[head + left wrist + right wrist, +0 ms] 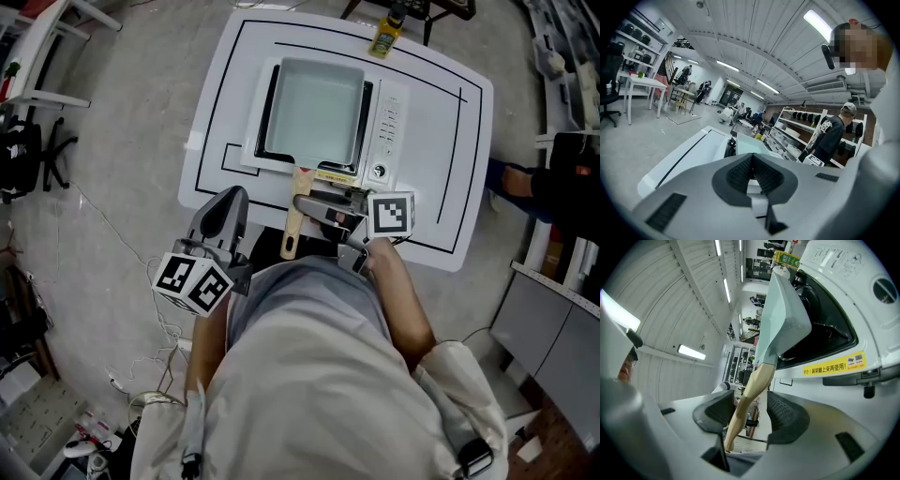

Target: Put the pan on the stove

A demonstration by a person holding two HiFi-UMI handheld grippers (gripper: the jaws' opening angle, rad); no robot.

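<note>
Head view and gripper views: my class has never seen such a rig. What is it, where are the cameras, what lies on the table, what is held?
A person, no robot, holds a two-jaw gripper in each hand. The head view looks down from the head; each gripper view looks along its jaws. On the white, black-lined table stands a white portable stove bearing a pale green rectangular pan; a yellow bottle behind. The right gripper is open around the pan's wooden handle; the left gripper is shut, empty.
</note>
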